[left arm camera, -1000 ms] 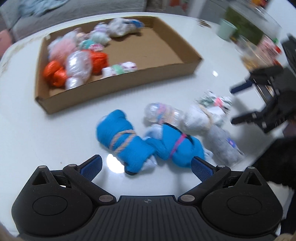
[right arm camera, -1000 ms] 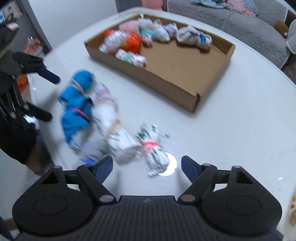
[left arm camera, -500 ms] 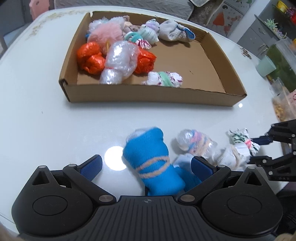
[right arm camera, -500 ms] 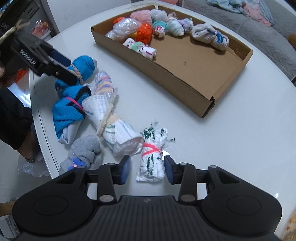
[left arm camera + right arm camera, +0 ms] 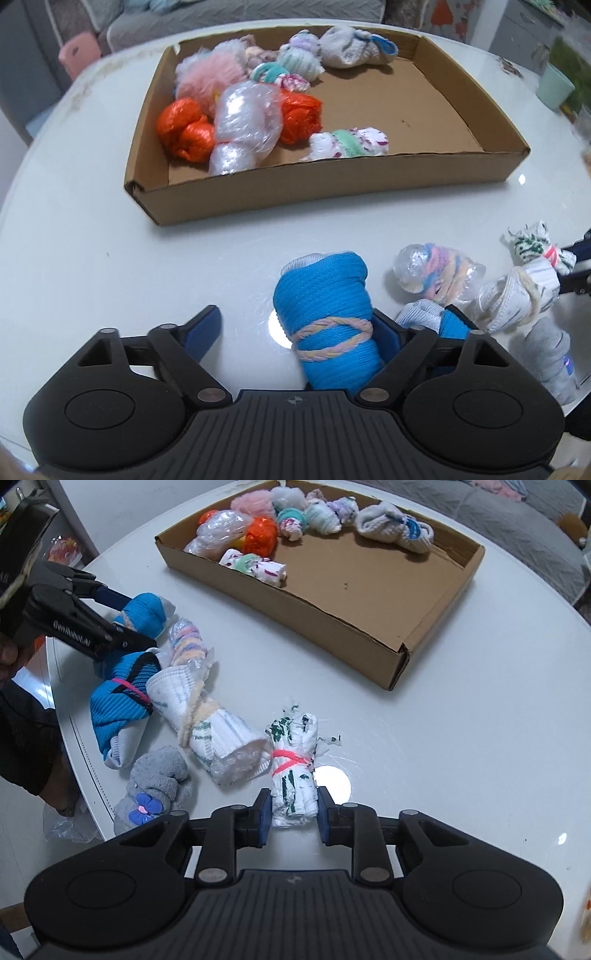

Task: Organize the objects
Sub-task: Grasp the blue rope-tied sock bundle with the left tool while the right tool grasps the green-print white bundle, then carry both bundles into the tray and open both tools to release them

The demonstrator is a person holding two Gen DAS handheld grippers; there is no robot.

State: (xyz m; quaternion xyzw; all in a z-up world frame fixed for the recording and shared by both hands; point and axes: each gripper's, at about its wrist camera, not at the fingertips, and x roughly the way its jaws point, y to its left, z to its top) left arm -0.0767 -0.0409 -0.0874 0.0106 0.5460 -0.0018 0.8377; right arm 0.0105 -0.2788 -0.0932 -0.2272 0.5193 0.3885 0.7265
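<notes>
A cardboard tray (image 5: 332, 192) (image 5: 332, 627) on the white table holds several wrapped bundles. My left gripper (image 5: 299, 328) is open around a blue sock roll (image 5: 328, 325) tied with a pastel band; the roll rests against the right finger, with a gap to the left finger. It also shows in the right wrist view (image 5: 146, 614). My right gripper (image 5: 291, 816) is shut on a white and green bundle (image 5: 293, 775) tied with a pink band, lying on the table.
Loose on the table: a second blue roll (image 5: 118, 705), a pastel bundle in plastic (image 5: 186, 644), a white cloth roll (image 5: 218, 734) and a grey sock (image 5: 155, 782). A green cup (image 5: 556, 86) stands far right. The table edge runs along the left.
My left gripper moved forward over the blue roll, which now sits between its fingers. My right gripper closed from wide open onto the white and green bundle.
</notes>
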